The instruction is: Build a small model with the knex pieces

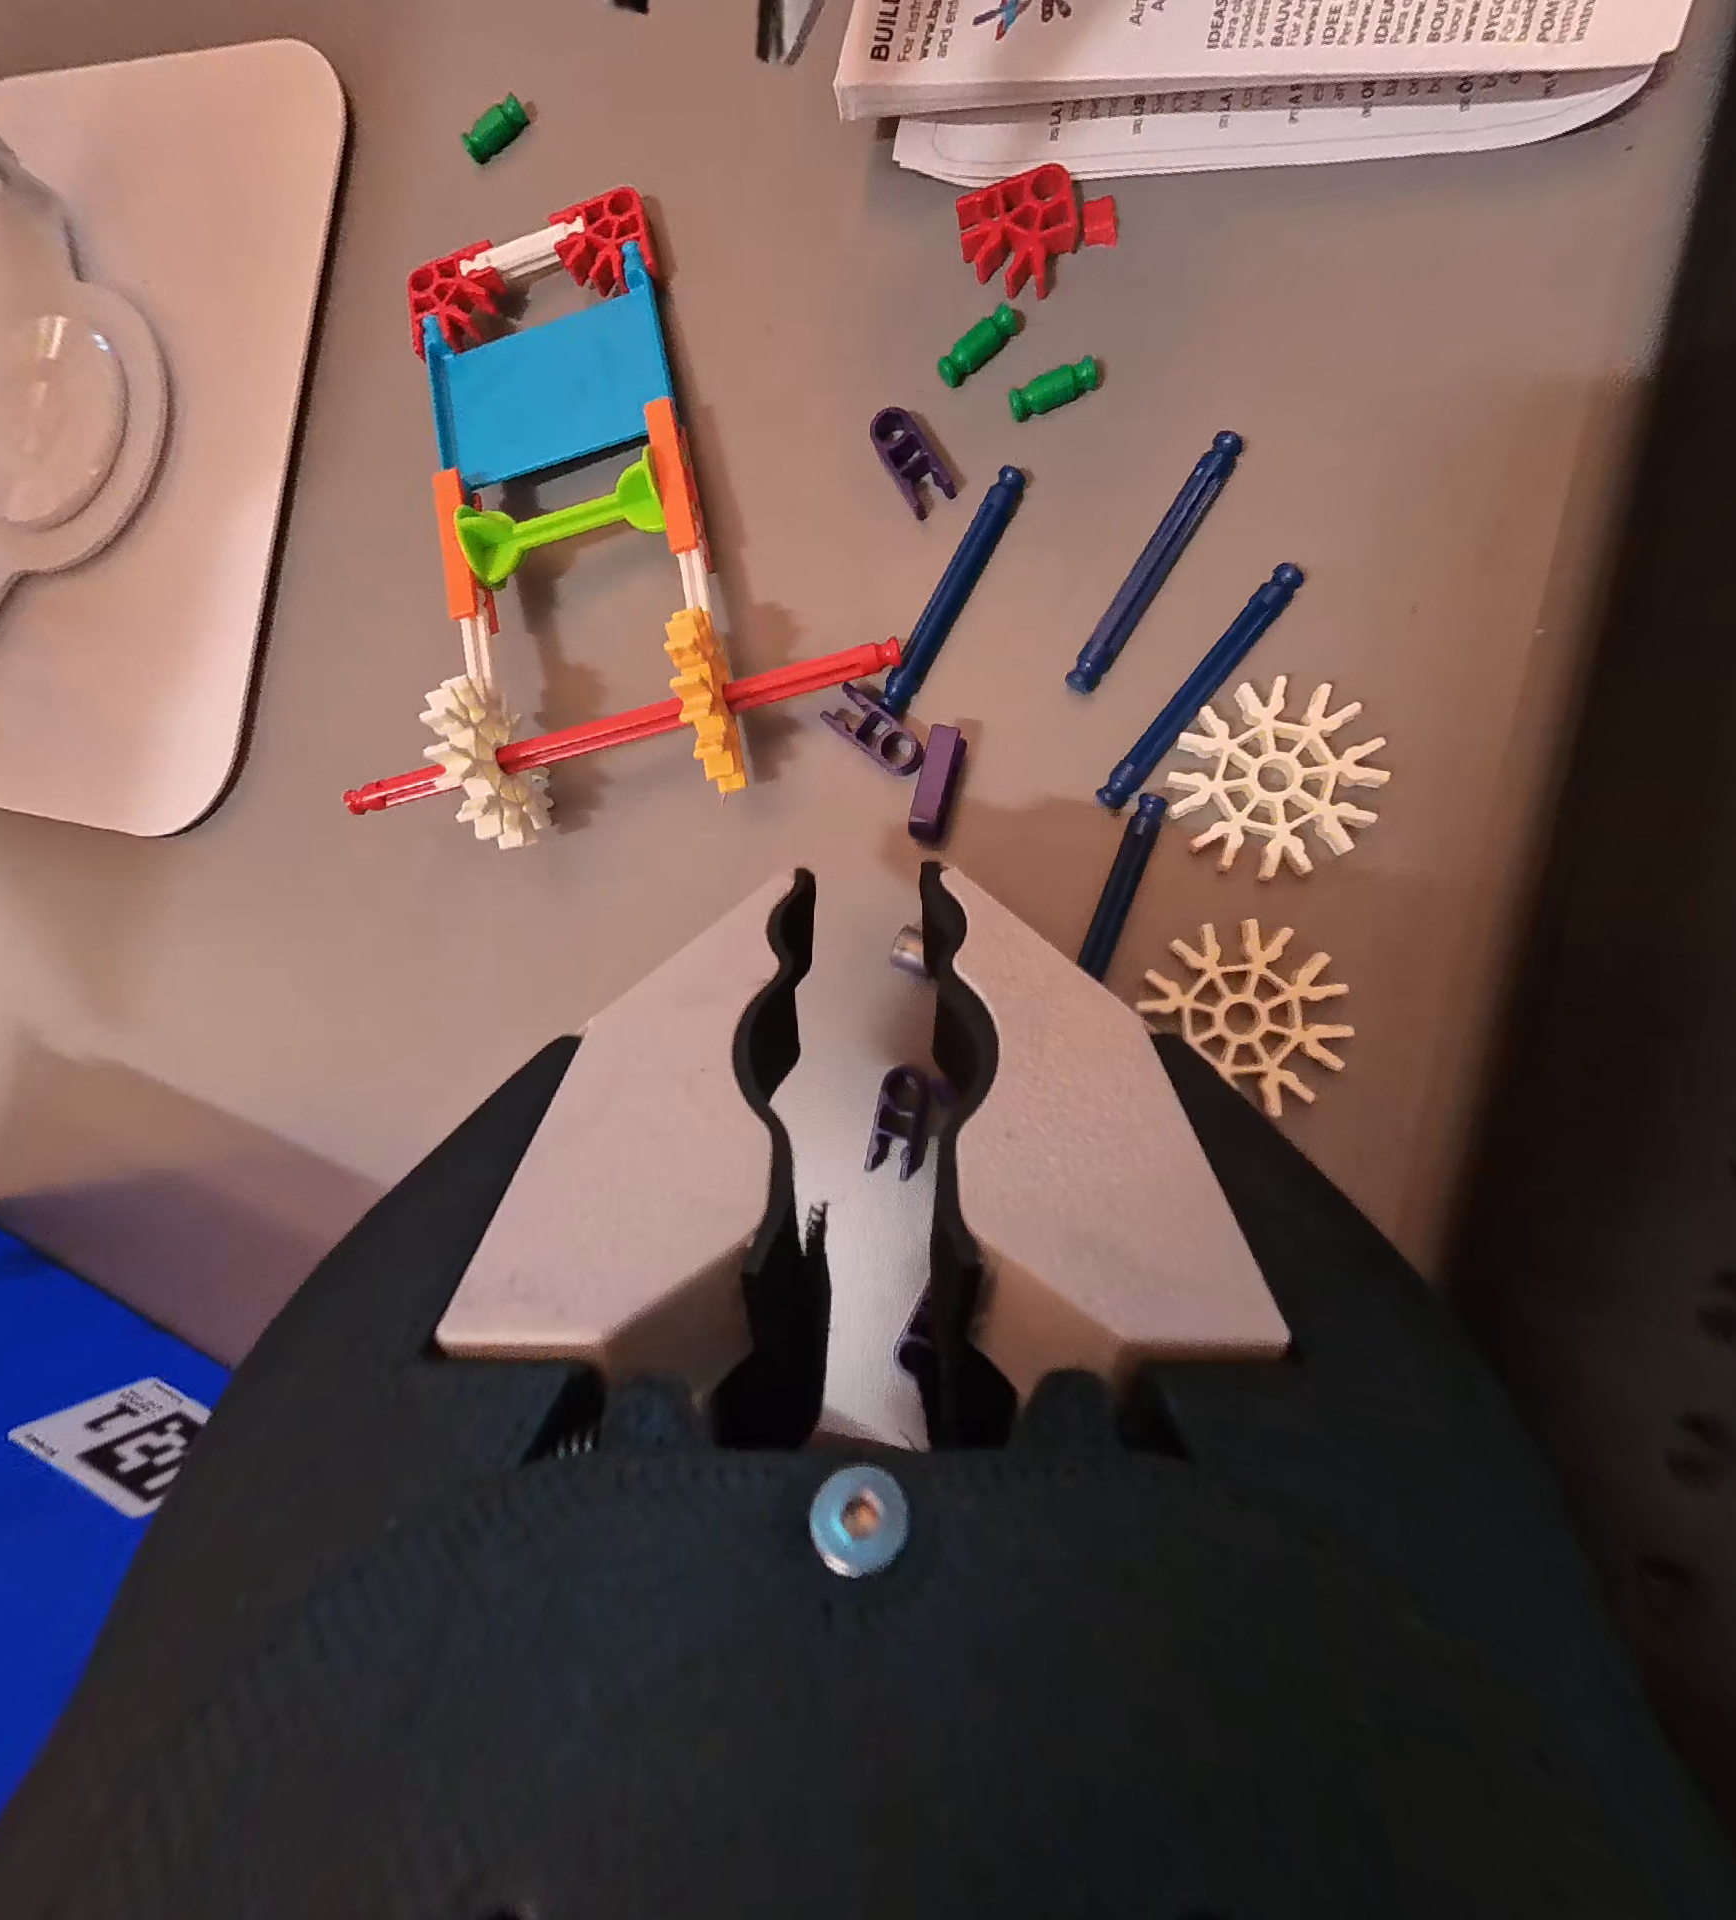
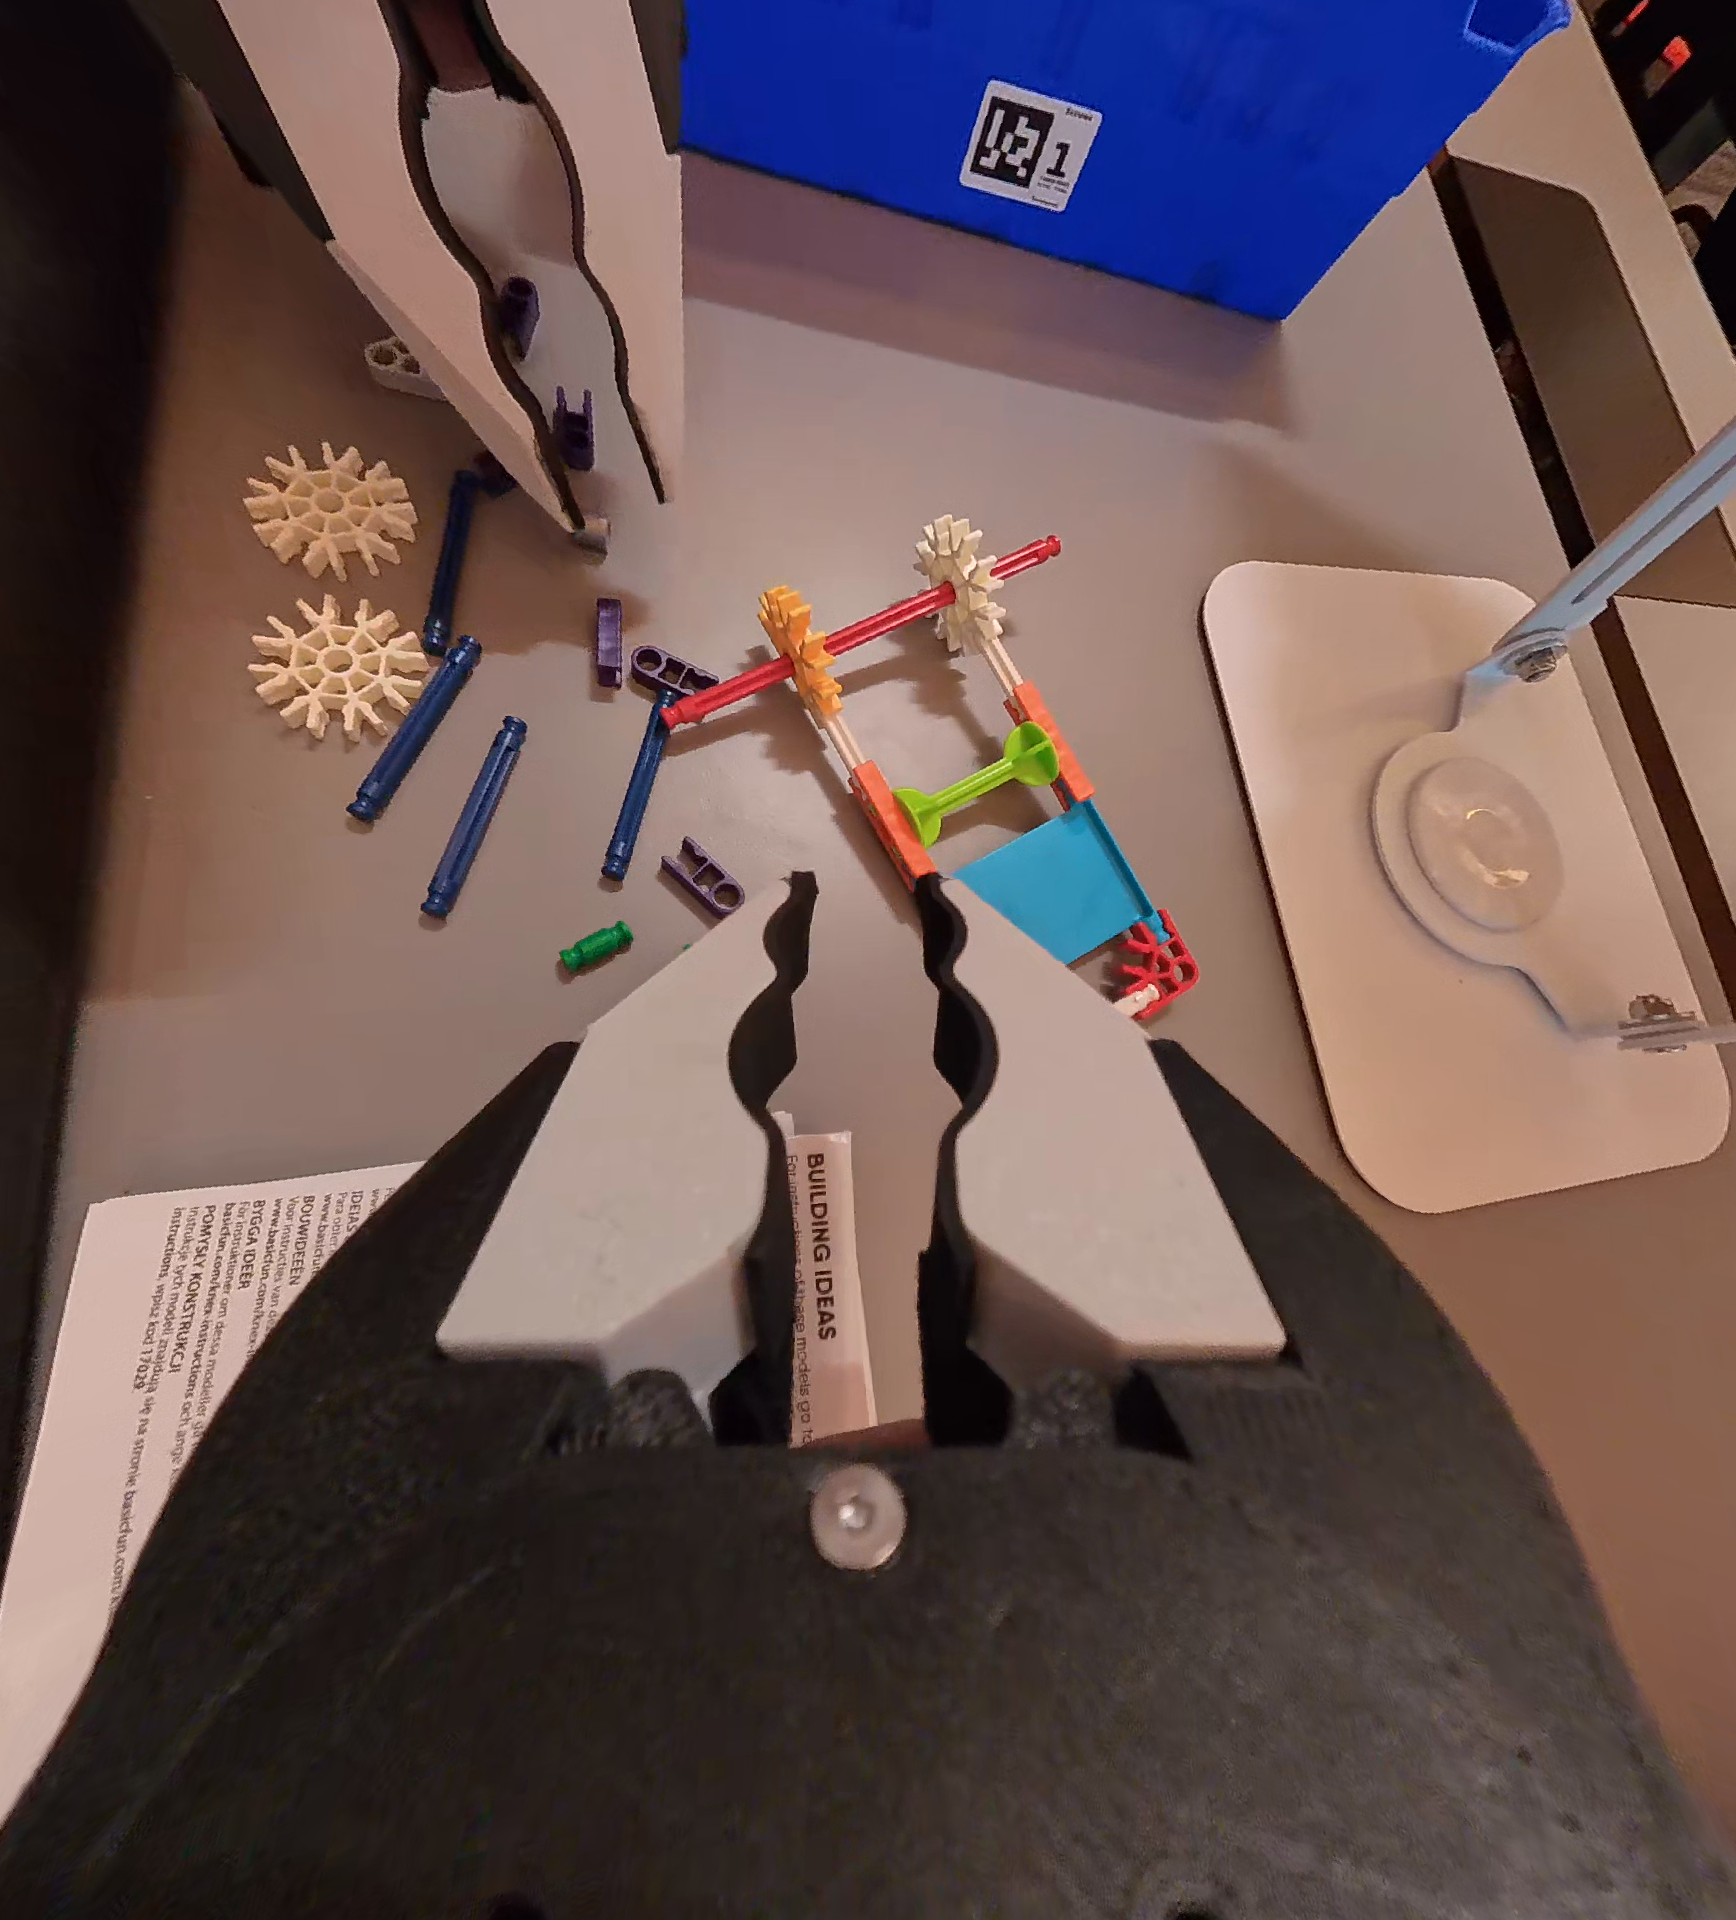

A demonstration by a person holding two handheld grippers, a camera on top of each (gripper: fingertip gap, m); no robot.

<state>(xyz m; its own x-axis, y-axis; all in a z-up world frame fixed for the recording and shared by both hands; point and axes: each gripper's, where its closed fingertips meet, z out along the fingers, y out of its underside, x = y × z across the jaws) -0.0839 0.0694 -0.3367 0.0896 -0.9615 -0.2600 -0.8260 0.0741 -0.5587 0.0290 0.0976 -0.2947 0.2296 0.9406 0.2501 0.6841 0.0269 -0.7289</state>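
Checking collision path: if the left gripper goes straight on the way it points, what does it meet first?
Probably the purple clip lying just beyond the open left gripper, then the red rod of the toy frame. Depth is unclear; it may meet the grey table first.

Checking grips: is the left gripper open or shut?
Open. The left gripper shows a gap between its fingertips, nothing clamped.

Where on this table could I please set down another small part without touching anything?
Bare grey tabletop lies between the blue bin, the toy frame and the white pad. It is crowded around the blue rods, purple clips and cream snowflake connectors.
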